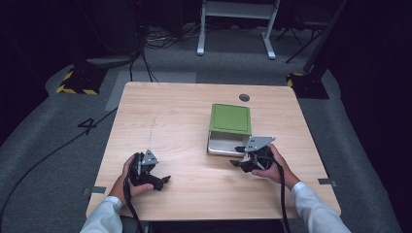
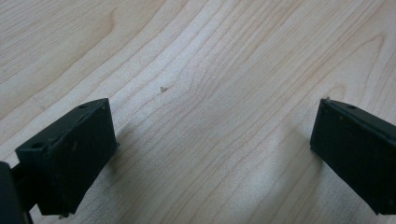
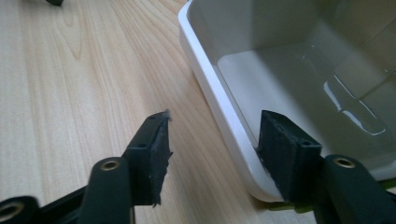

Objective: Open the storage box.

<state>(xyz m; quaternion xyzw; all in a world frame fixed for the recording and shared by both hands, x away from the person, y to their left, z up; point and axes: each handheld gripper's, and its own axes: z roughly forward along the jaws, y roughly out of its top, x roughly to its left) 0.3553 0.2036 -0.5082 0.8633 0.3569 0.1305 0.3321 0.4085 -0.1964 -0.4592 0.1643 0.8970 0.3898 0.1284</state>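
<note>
A white box point(image 1: 221, 144) lies on the wooden table with its green lid point(image 1: 230, 118) slid back over its far part, so the near part stands uncovered. My right gripper point(image 1: 238, 156) is open at the box's near right corner. In the right gripper view one jaw is inside the white box point(image 3: 280, 70) against its wall, the other outside over the table, and the rim point(image 3: 224, 112) runs between them. The box's inside looks bare. My left gripper point(image 1: 164, 181) rests low at the table's front left, open, over bare wood point(image 2: 210, 116).
The table point(image 1: 165, 116) has a round cable hole point(image 1: 244, 97) near its far edge. Behind the table stand white desk legs point(image 1: 200, 46) and black stands with yellow-striped bases point(image 1: 77, 80). Cables trail across the grey floor.
</note>
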